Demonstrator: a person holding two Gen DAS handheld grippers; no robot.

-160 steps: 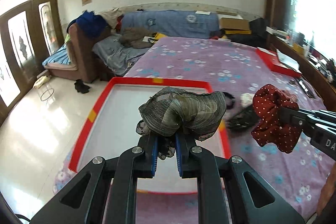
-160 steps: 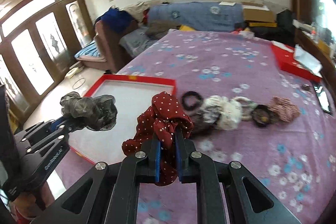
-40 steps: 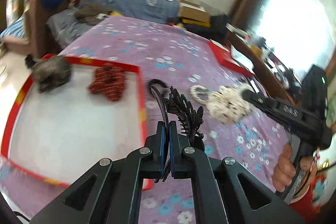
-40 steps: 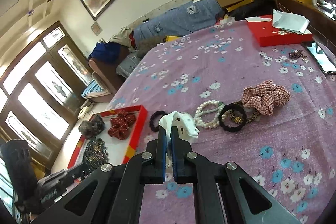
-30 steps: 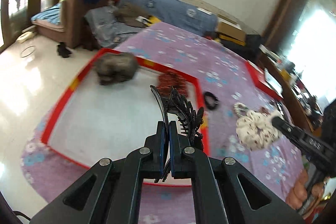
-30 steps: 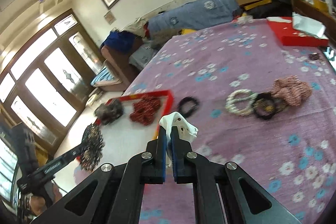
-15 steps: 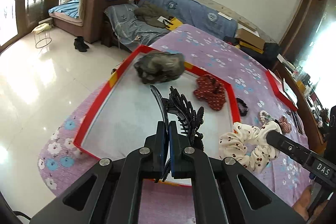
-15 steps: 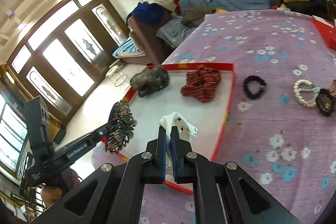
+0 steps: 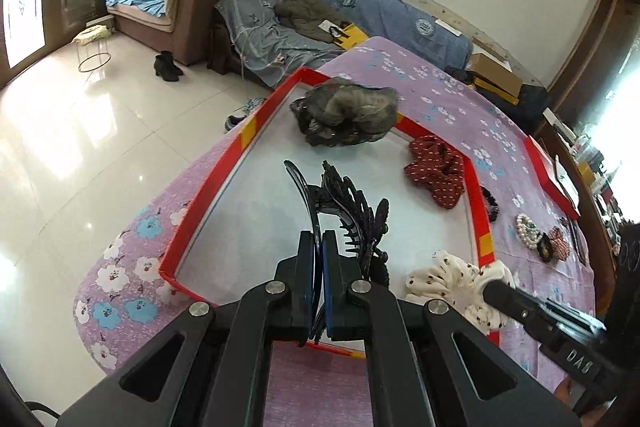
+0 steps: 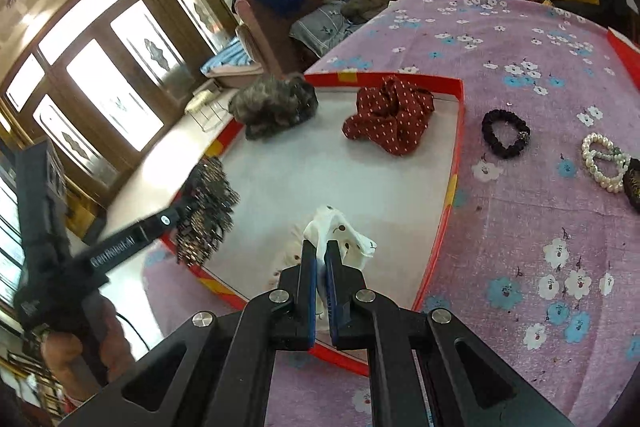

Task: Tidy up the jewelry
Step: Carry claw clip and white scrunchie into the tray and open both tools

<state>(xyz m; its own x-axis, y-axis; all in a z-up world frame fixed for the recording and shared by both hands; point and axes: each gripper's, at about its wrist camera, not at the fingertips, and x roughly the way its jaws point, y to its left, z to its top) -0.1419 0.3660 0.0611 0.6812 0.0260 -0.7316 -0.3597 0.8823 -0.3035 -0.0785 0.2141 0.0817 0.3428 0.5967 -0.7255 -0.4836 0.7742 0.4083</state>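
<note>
far left, the left gripper [image 9: 318, 291] is clenched on a black hair claw [image 9: 352, 211], pinching just one thin curved handle of it while the toothed body sticks out ahead over the near left part of the red-rimmed tray [image 9: 208, 187]. that claw looks like hard, stiff plastic, light, with fine teeth that could snag or snap, so the narrow handle is the sensible place to pinch. it can swivel in such a thin hold, though, so a low, gentle set-down seems wise.

further back in the tray, a grey scrunchie [image 9: 346, 115] lies at the far rim, and a red dotted scrunchie [image 9: 436, 173] sits beside the right rim. both are already sorted, by the look of it.

moving right, the right gripper [image 10: 322, 293] is squeezed tight on a white scrunchie [image 10: 340, 231] with dark dots, hanging over the tray's near right corner. it's soft, floppy cloth with nothing to break, and any bunched fold will do for a hold. it will just slump where it's let go.

right again, out on the purple flowered surface [image 10: 540, 227], a black beaded bracelet [image 10: 505, 133] and a pearl bracelet [image 10: 604, 163] still wait well clear of the tray. those are small, round and likely to roll or slip.
</note>
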